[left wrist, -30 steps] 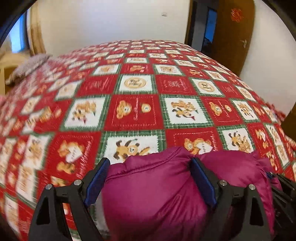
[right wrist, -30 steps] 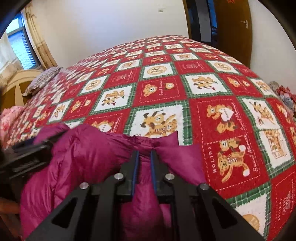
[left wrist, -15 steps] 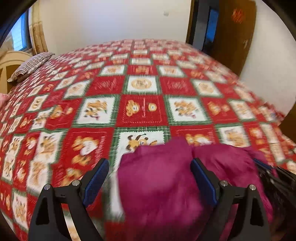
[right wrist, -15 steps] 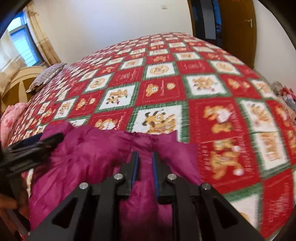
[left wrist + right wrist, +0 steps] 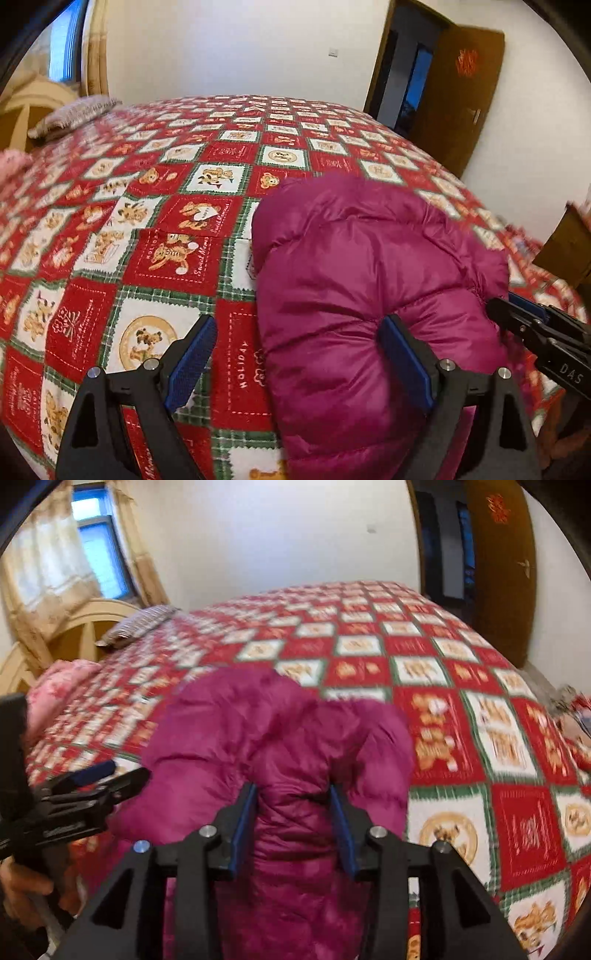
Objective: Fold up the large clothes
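Now, in the left wrist view, the left gripper has its jaws wide apart, clamping nothing, beside the folded purple jacket on the bed. From the right wrist view, the right gripper has just been opening, jacket fabric bulging between its jaws. Freed, the puffy padding could spring back and undo the fold.
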{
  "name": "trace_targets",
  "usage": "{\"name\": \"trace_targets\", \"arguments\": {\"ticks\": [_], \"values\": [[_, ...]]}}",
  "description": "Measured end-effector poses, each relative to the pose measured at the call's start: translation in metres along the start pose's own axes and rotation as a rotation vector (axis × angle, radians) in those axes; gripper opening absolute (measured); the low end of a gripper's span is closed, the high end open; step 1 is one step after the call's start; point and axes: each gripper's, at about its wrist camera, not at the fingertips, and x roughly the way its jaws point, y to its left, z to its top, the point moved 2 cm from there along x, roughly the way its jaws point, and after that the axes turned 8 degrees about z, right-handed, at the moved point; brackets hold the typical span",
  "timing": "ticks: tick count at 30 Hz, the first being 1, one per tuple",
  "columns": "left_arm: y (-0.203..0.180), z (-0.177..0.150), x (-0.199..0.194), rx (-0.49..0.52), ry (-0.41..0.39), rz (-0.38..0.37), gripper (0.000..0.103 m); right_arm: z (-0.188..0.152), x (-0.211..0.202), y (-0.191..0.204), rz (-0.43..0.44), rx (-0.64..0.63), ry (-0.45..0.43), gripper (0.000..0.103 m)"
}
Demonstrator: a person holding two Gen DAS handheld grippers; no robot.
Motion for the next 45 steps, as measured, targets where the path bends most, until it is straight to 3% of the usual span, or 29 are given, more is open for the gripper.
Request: {"name": "trace_targets", "arguments": {"ticks": [1,8,10,12,14,18,23,25,30,37,41,45], "values": [[-0.002,-0.001,-0.001,0.009,-0.008,0.009,0.091,-0.003,0.005,-0.007,-0.015,0.023,0.01,0.054],[-0.011,-0.001,-0.006,0.086,-0.02,0.06,0.091,-0.008,-0.003,-0.024,0.008,0.128,0.007,0.056],[-0.011,-0.002,-0.009,0.109,-0.029,0.08,0.091,-0.006,-0.014,-0.025,-0.026,0.136,-0.01,0.07],[-0.008,-0.001,-0.011,0.122,-0.036,0.102,0.091,-0.001,-0.029,-0.025,-0.051,0.164,-0.06,0.071],[-0.006,-0.001,-0.012,0.127,-0.035,0.125,0.091,0.004,-0.041,-0.024,-0.022,0.187,-0.104,0.076],[-0.004,0.001,-0.012,0.141,-0.028,0.173,0.091,0.015,-0.039,-0.016,0.051,0.185,-0.118,0.097],[-0.004,0.001,-0.015,0.156,-0.03,0.198,0.091,0.015,0.001,-0.019,-0.048,0.115,-0.008,0.097],[-0.003,0.001,-0.015,0.162,-0.033,0.205,0.091,0.008,0.011,-0.03,-0.084,0.123,0.017,0.103],[0.004,0.001,-0.009,0.124,-0.012,0.188,0.091,-0.009,0.024,-0.057,0.018,0.267,0.031,0.103],[0.004,-0.001,-0.007,0.107,-0.01,0.172,0.091,-0.016,0.018,-0.05,0.006,0.223,0.007,0.103],[0.01,-0.001,-0.007,0.059,-0.002,0.105,0.091,-0.019,0.018,-0.047,0.005,0.213,-0.005,0.103],[0.027,-0.003,-0.004,-0.164,0.056,-0.328,0.091,-0.02,0.019,-0.046,0.004,0.209,-0.016,0.103]]}}
